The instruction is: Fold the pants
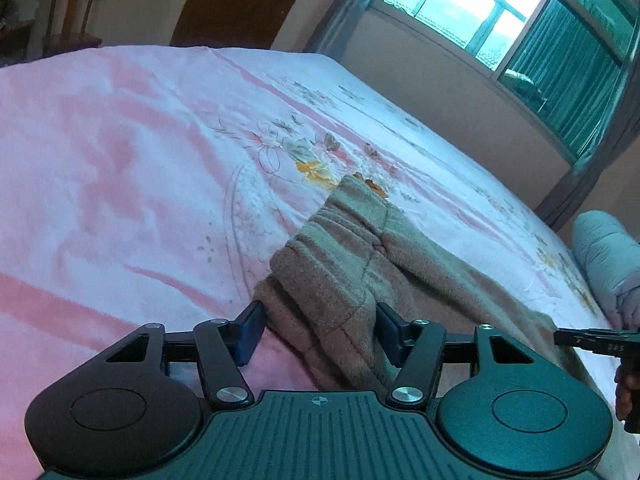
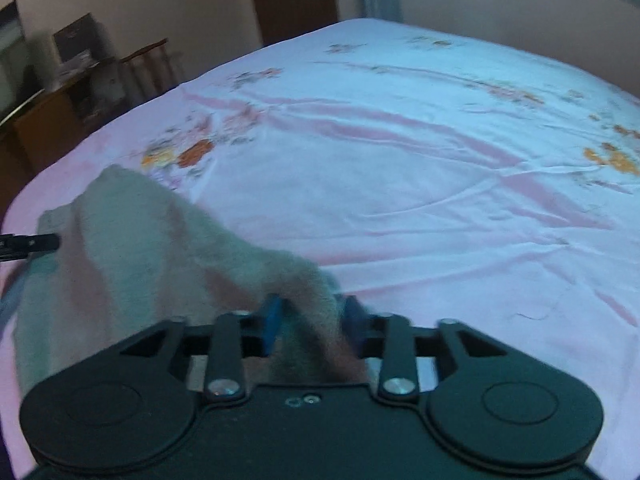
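Beige fleece pants lie on the pink floral bed sheet, their ribbed waistband end towards the bed's middle. My left gripper is open, its blue-padded jaws wide apart on either side of a fold of the pants. In the right wrist view the pants stretch from the left to my right gripper, whose blue pads stand apart with a bunch of the fabric between them. The left gripper's tip shows at that view's left edge. The right gripper's tip shows at the left wrist view's right edge.
The bed sheet stretches wide beyond the pants. A rolled grey quilt lies at the bed's right side. A window with green curtains, a wooden door, a chair and a wooden cabinet stand around the bed.
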Tool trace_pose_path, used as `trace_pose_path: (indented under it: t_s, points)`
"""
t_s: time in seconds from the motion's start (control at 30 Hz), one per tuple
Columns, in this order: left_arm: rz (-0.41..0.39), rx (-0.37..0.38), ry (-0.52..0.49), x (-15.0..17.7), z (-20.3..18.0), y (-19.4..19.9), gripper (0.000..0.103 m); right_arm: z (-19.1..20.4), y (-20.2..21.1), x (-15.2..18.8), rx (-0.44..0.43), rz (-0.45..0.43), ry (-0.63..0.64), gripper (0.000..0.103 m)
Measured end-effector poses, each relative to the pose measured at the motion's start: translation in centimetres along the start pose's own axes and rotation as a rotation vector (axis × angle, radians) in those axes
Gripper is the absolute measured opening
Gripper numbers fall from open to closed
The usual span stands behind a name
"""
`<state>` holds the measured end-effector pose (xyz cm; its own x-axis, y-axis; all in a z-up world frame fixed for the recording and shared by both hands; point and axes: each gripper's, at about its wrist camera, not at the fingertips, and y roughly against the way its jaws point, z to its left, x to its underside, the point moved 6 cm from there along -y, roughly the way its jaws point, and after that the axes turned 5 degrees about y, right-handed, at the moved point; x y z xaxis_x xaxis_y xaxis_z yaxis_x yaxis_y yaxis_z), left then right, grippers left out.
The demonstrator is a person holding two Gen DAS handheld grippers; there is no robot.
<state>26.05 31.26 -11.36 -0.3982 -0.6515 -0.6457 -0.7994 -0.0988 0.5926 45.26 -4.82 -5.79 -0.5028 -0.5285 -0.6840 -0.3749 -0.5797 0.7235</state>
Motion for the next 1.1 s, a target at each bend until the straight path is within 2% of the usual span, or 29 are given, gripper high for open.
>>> trace_pose_path:
  t_s: [0.03, 0.17, 0.27, 0.33, 0.43, 0.47, 0.5, 0.57, 0.63, 0.67, 0.7, 0.77, 0.83, 0.9, 0.93, 0.97, 1.0, 1.07, 1.1]
  points:
    - [-0.002, 0.005, -0.002, 0.1, 0.0, 0.2, 0.056, 0.1, 0.0, -0.2, 0.001, -0.002, 0.011, 0.002]
    - [-0.019, 0.006, -0.018, 0.1, -0.2, 0.6, 0.048, 0.4, -1.1, -0.4, -0.009, 0.027, 0.024, 0.000]
    - [-0.054, 0.001, -0.046, -0.3, -0.7, 1.3, 0.043, 0.7, -0.9, -0.9, 0.051, -0.015, 0.052, 0.000]
    - [-0.050, -0.017, -0.091, -0.4, -1.1, 1.2, 0.043, 0.6, -0.7, -1.3, 0.076, -0.054, 0.029, 0.000]
    - [-0.024, -0.023, -0.088, -0.1, -0.4, 0.5, 0.043, 0.4, -2.9, 0.4, 0.093, 0.025, 0.009, 0.000]
    - [-0.021, -0.018, -0.077, -0.1, -0.2, 0.6, 0.046, 0.4, -2.9, 0.6, 0.096, 0.009, -0.006, 0.000]
    - [-0.015, -0.016, -0.064, -0.2, 0.0, 0.7, 0.052, 0.1, -2.6, 0.5, 0.094, -0.005, -0.039, 0.005]
    - [-0.033, -0.016, -0.045, -0.6, 0.0, 2.0, 0.055, -0.5, -0.1, 0.1, 0.113, -0.091, -0.123, 0.008]
    - [-0.106, -0.053, -0.115, -1.0, -1.2, 4.5, 0.056, -0.2, 3.5, 0.2, 0.099, -0.203, -0.161, 0.010]
    - [-0.137, -0.050, -0.154, -1.0, -2.4, 5.5, 0.056, 0.2, 5.0, 0.7, 0.088, -0.217, -0.168, 0.010]
    - [-0.139, -0.016, -0.183, -0.8, -3.9, 6.1, 0.056, 0.6, 6.1, 1.4, 0.098, -0.215, -0.163, 0.010]
    - [-0.108, 0.022, -0.244, 0.2, -6.7, 5.9, 0.056, 1.5, 8.1, 3.5, 0.145, -0.209, -0.149, 0.011]
    - [-0.079, 0.059, -0.320, 1.9, -9.2, 5.0, 0.056, 2.6, 9.5, 5.6, 0.144, -0.198, -0.171, 0.011]
    - [-0.021, 0.069, -0.371, 3.7, -10.6, 3.8, 0.056, 3.6, 10.6, 7.1, 0.180, -0.191, -0.180, 0.012]
    - [0.015, 0.058, -0.407, 4.7, -10.9, 2.9, 0.056, 4.0, 11.3, 8.0, 0.192, -0.198, -0.188, 0.013]
    - [0.057, 0.015, -0.442, 5.6, -10.8, 1.8, 0.056, 4.3, 11.7, 8.9, 0.197, -0.201, -0.191, 0.012]
    - [0.079, 0.001, -0.467, 6.3, -10.4, 0.9, 0.056, 4.1, 11.9, 10.0, 0.221, -0.187, -0.192, 0.012]
    - [0.058, 0.024, -0.473, 6.5, -9.9, 0.8, 0.056, 2.5, 11.5, 12.4, 0.316, -0.075, -0.221, 0.013]
    - [0.065, 0.016, -0.483, 6.3, -10.0, 1.0, 0.056, 1.9, 12.0, 13.2, 0.342, -0.058, -0.245, 0.013]
